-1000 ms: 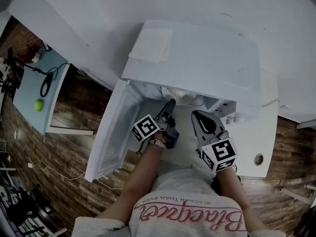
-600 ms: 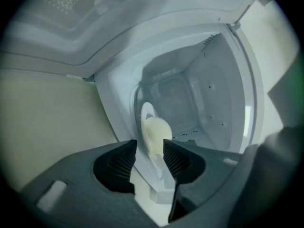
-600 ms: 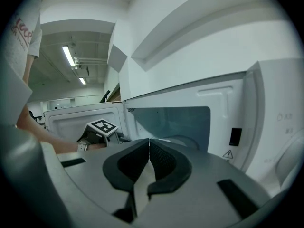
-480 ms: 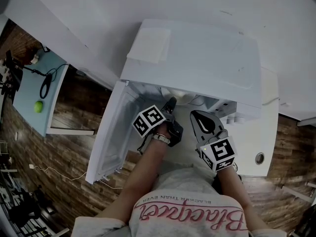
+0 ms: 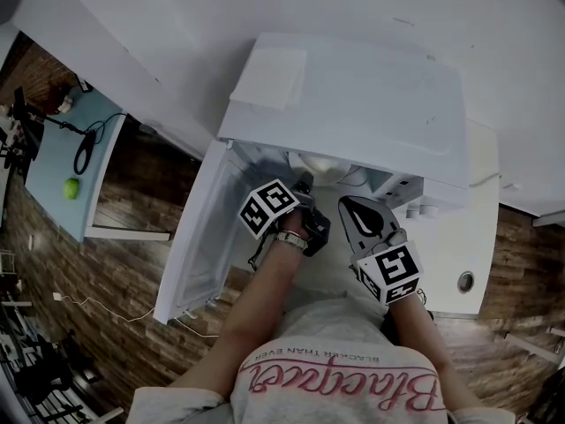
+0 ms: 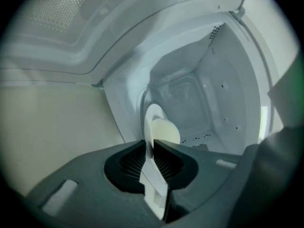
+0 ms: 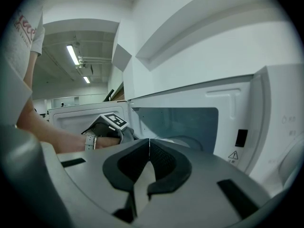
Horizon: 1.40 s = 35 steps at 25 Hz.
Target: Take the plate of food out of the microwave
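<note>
Left gripper (image 6: 152, 145): jaws just been closing, now pinching near rim of white round plate (image 6: 152, 118) inside white box microwave (image 5: 353, 104). Pale rounded food (image 6: 167, 131) sits on plate. Draw out slowly and level. Right gripper (image 7: 149, 144), jaws together and empty, could steady plate.

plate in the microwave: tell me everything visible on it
The plate is white, thin and smooth, like ceramic or plastic, seen nearly edge-on in the left gripper view. A pale rounded mound of food sits against its face. Its near rim is pinched between the pads of the left claw, whose jaws have just been closing onto it. The rest of it reaches into the white microwave cavity. Whether it rests on the cavity floor cannot be told.
</note>
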Motion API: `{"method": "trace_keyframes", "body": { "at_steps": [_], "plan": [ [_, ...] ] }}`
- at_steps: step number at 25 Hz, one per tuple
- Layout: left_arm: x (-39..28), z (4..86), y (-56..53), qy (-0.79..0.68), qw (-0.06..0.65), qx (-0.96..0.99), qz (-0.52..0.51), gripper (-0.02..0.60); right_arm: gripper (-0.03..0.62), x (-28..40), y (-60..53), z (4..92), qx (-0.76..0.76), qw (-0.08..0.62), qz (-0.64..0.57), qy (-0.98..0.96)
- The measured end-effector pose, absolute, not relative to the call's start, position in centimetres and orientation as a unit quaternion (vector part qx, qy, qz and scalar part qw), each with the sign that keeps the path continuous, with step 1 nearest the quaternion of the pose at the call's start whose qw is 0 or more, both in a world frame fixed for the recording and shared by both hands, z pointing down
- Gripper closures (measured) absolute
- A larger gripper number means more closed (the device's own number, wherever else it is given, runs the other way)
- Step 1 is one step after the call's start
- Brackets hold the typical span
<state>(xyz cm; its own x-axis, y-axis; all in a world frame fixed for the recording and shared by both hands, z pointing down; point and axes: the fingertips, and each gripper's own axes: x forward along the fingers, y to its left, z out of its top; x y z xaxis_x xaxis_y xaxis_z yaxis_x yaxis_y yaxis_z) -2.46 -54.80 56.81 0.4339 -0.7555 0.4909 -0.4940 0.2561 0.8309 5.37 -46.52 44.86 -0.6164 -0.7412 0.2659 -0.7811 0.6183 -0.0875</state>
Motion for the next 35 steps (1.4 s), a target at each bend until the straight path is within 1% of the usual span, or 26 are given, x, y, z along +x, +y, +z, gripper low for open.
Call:
{"method": "trace_keyframes", "body": {
  "at_steps": [7, 17, 24, 35],
  "plan": [
    [-2.7, 56.6, -54.4, -0.505, 0.619, 0.586, -0.134, 0.541, 0.582, 5.1, -46.0, 44.7, 0.420, 0.104, 0.090, -0.897],
    [-2.2, 55.2, -54.0, -0.465, 0.612, 0.605, -0.207, 0.565, 0.582, 4.7, -45.4, 44.5, 0.412, 0.106, 0.084, -0.901],
    [-2.1, 55.2, -53.3, -0.447, 0.607, 0.609, -0.246, 0.566, 0.582, 4.6, -44.8, 44.2, 0.410, 0.107, 0.077, -0.902],
    [-2.0, 55.1, -52.0, -0.437, 0.605, 0.606, -0.273, 0.568, 0.582, 4.9, -43.9, 44.2, 0.414, 0.108, 0.073, -0.901]
  ]
}}
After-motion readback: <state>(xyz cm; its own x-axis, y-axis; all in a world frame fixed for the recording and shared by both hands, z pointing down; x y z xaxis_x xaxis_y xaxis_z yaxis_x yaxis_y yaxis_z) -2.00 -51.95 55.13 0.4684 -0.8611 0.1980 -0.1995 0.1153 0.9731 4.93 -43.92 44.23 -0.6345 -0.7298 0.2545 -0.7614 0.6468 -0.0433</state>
